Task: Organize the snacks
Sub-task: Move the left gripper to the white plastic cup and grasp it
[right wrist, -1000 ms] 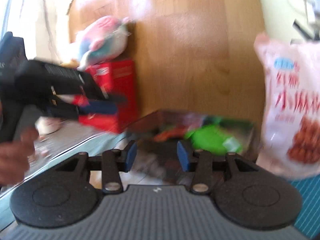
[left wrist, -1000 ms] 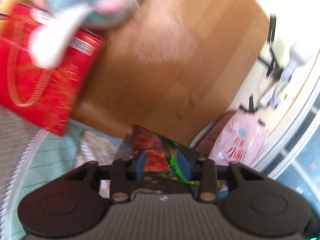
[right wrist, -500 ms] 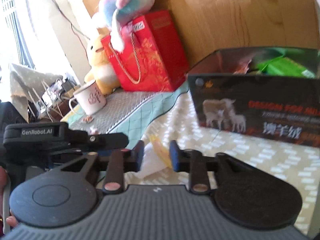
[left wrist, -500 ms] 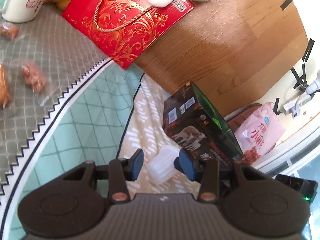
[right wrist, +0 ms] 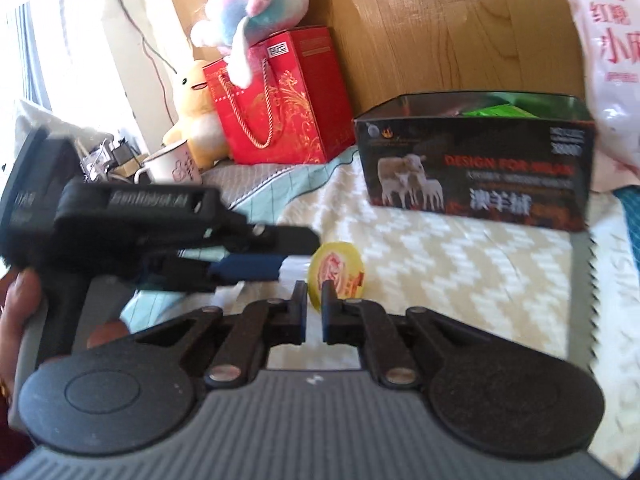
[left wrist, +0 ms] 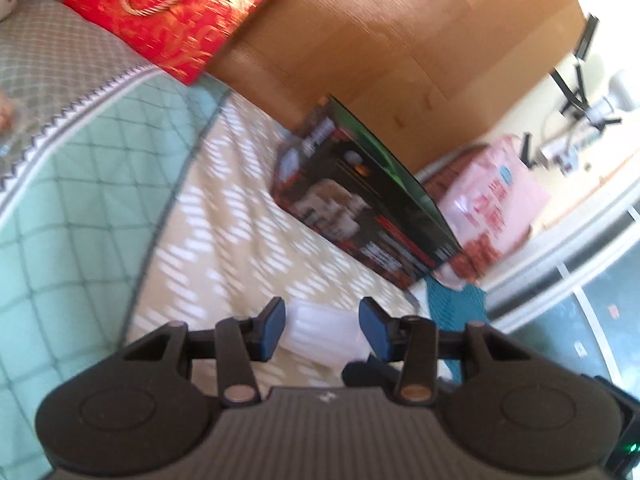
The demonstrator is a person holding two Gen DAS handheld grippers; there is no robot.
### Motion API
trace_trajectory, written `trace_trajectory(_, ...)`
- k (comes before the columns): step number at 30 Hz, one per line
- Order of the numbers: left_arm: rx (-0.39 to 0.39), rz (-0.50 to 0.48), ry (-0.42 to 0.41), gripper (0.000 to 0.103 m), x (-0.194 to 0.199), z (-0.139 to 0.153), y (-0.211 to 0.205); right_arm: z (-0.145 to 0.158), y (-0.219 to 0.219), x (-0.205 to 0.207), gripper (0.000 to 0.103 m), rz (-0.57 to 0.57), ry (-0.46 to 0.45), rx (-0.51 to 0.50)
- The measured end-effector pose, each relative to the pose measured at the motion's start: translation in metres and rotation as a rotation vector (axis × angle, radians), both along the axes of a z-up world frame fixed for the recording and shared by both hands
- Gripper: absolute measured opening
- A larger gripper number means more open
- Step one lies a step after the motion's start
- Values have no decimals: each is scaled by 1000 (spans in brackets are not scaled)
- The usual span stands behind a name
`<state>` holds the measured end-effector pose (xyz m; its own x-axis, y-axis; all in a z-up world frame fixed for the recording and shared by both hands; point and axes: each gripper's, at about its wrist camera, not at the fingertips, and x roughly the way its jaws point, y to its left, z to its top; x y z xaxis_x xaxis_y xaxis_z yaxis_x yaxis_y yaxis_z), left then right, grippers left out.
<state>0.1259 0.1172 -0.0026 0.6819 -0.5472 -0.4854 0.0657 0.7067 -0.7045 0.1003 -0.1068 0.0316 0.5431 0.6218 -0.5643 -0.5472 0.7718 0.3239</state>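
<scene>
Right hand-held gripper [right wrist: 315, 307] pinching yellow snack cup [right wrist: 338, 275], left hand-held gripper [left wrist: 322, 328] spread wide, patterned quilt [right wrist: 460, 264], wooden headboard [right wrist: 440, 28]

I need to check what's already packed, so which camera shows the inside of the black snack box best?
The right wrist view: the black snack box faces it sharply, its open top showing green packaging inside. The left wrist view shows the box blurred and edge-on, its contents hidden.

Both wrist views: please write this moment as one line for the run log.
left hand-held gripper: open around white packet | right hand-held gripper: shut on yellow snack cup | black box: open, on bedspread
</scene>
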Motion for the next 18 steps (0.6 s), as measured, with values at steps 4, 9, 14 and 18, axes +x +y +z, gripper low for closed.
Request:
trace_trajectory(4,-24,-10,-34,44,-6,8,1,-1,-11,-11,20,18,8,-16)
trace_trajectory(9,22,-13,-32,44,-2,15,-1,0,-11,-6,46,23,-29,-63)
trace_trajectory(14,121,-38,8,43,1,8,-17,-9,6,0,47,81,-28,-121)
trace_trajectory(18,131,-39,11,41,2,7,-23,-12,10,0,46,81,-54,-123)
